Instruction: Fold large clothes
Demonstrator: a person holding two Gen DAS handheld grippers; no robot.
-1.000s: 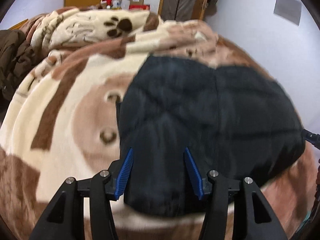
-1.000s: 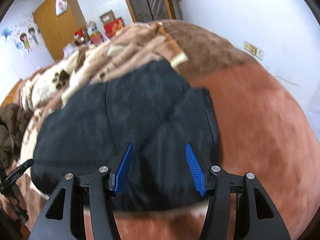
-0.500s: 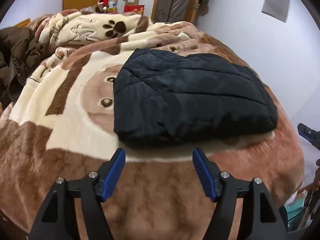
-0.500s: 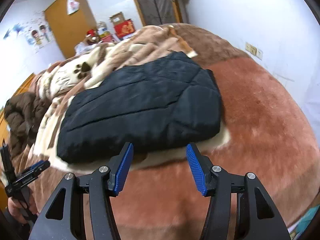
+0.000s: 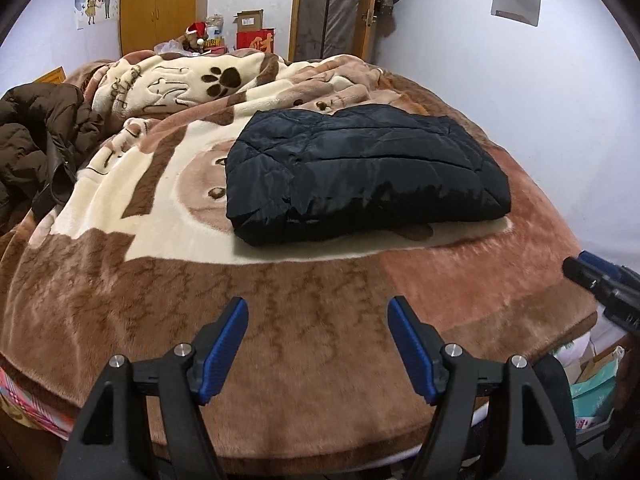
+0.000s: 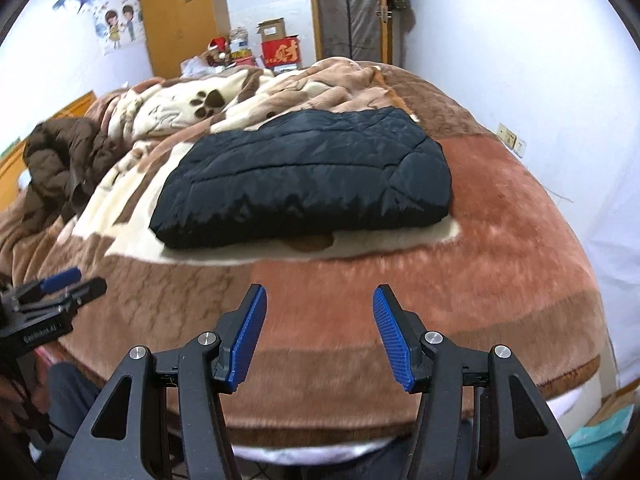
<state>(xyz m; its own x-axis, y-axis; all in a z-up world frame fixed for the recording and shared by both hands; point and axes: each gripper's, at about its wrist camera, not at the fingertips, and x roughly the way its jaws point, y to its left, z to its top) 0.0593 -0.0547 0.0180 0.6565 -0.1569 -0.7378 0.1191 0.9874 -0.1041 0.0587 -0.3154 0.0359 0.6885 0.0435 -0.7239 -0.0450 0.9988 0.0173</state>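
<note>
A black quilted jacket (image 5: 360, 176) lies folded into a flat rectangle on the brown and cream bear-print blanket (image 5: 160, 280) of the bed. It also shows in the right wrist view (image 6: 308, 184). My left gripper (image 5: 318, 322) is open and empty, held back above the bed's near edge, well short of the jacket. My right gripper (image 6: 318, 312) is open and empty too, also back near the bed's front edge. The right gripper's tip (image 5: 600, 280) shows at the right of the left wrist view; the left gripper (image 6: 52, 296) shows at the left of the right wrist view.
A dark brown puffy coat (image 5: 36, 140) lies crumpled at the bed's left side, also in the right wrist view (image 6: 60, 152). A bunched paw-print blanket (image 5: 192, 80) lies at the far end. A wardrobe, boxes and a door stand beyond. White wall runs along the right.
Both grippers have pulled back from over the folded jacket toward the bed's near edge. The left jaws have opened wider. The jacket has stayed in place.
</note>
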